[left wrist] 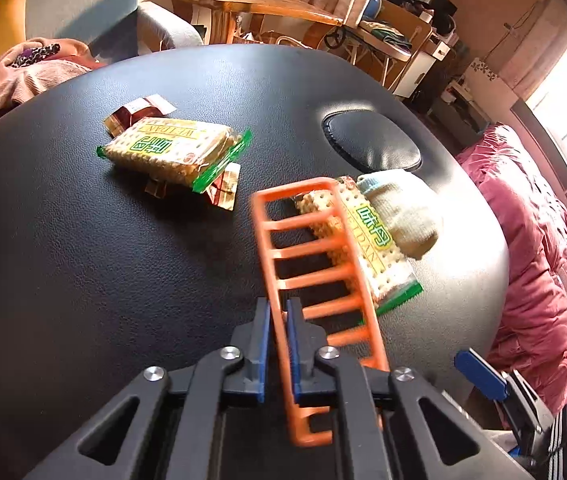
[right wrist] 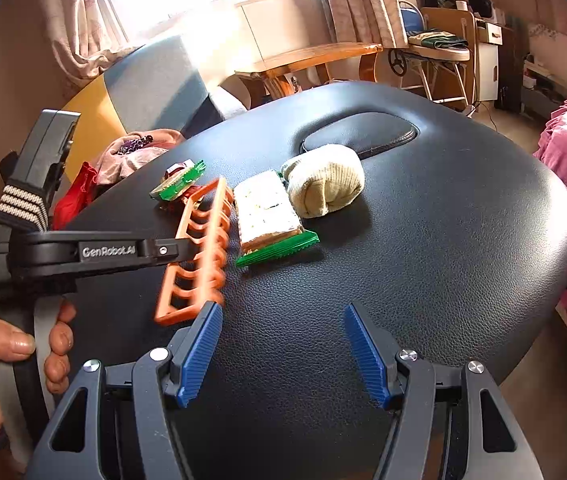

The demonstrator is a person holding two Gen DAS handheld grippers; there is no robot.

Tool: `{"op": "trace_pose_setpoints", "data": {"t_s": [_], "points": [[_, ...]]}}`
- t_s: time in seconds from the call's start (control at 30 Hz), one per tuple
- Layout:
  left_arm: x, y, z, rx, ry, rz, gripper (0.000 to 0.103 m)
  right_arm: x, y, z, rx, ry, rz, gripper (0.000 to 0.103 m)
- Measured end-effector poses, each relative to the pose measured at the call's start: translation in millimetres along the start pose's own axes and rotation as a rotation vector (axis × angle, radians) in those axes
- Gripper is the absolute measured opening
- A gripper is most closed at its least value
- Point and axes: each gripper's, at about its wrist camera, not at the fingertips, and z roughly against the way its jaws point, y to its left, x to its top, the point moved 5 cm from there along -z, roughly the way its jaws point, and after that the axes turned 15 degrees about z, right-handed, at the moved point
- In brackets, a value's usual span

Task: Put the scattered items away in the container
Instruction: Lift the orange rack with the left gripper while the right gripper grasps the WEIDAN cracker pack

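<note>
My left gripper [left wrist: 279, 312] is shut on the rim of an orange slatted basket [left wrist: 315, 280], held tilted above the black padded table [left wrist: 83, 260]; the basket also shows in the right wrist view [right wrist: 199, 248]. A cracker packet [left wrist: 367, 240] lies just behind the basket, next to a rolled cream sock [left wrist: 403, 212]. A second cracker packet [left wrist: 171, 148] rests on small red-brown snack wrappers [left wrist: 139, 110] further left. My right gripper [right wrist: 281, 328] is open and empty above the table's near edge, in front of the cracker packet [right wrist: 267, 212] and sock [right wrist: 327, 184].
The table has an oval padded insert [left wrist: 371, 140] at its far end. A pink quilt [left wrist: 531, 240] lies to the right, clothes [left wrist: 31, 68] to the left. Wooden furniture and chairs [right wrist: 315, 60] stand behind the table.
</note>
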Motion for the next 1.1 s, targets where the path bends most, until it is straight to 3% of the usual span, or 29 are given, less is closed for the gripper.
{"op": "trace_pose_setpoints", "data": {"t_s": [0.33,0.6,0.8,1.0,1.1], "points": [[-40.9,63.6,49.8,0.059,-0.047,0.021,0.004,10.7,17.0,-6.3,0.012,-0.009,0.048,0.065],[-72.7,123.7,75.4,0.096,-0.078,0.132,0.005,53.4,30.5,-28.7,0.011,-0.024,0.155,0.065],[-84.1,145.0,84.1,0.088,-0.099,0.192,0.007,81.2,24.4,-67.8,-0.038,0.045,0.224,0.065],[-87.8,146.9,85.7,0.091,-0.110,0.177,0.008,86.1,14.1,-98.7,-0.068,0.138,0.252,0.064],[-87.8,146.2,84.8,0.089,-0.113,0.176,0.008,81.4,13.1,-101.9,-0.072,0.154,0.268,0.057]]}}
